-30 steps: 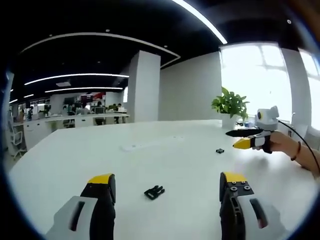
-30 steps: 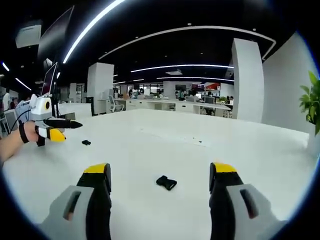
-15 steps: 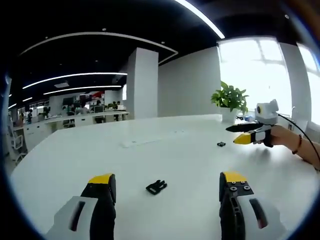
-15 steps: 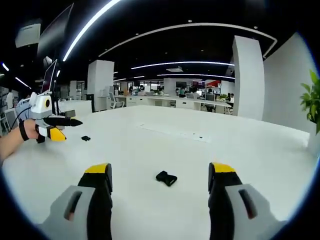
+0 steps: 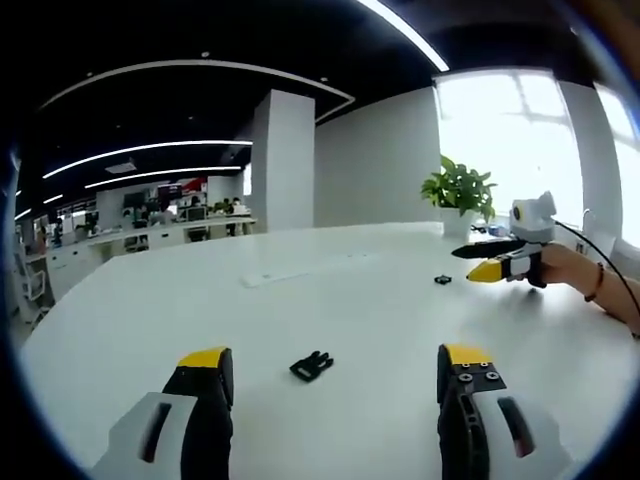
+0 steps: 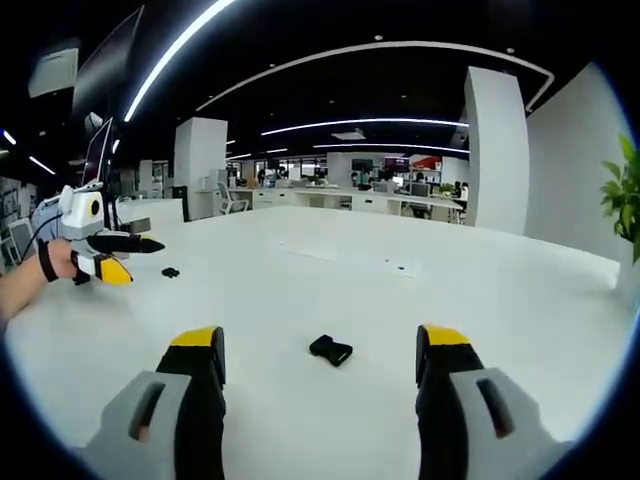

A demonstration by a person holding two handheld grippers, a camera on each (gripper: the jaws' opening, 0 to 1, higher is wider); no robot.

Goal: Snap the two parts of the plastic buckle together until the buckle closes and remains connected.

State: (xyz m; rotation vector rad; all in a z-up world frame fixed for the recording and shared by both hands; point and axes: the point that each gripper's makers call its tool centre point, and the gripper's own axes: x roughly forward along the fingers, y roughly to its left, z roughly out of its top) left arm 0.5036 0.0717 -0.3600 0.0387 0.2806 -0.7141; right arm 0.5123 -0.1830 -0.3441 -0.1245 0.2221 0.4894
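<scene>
In the left gripper view, the left gripper (image 5: 335, 385) hung over the white table (image 5: 380, 300) with its jaws spread wide and empty. The pronged buckle half (image 5: 311, 366) lay on the table between and just ahead of the jaw tips. The socket buckle half (image 5: 442, 279) lay well apart, near the right gripper (image 5: 478, 262) by a potted plant (image 5: 459, 196).

In the right gripper view, the right gripper (image 6: 320, 380) was likewise spread and empty, the socket buckle half (image 6: 331, 350) lying between its tips. The pronged buckle half (image 6: 170, 272) lay just beside the left gripper (image 6: 128, 258).
</scene>
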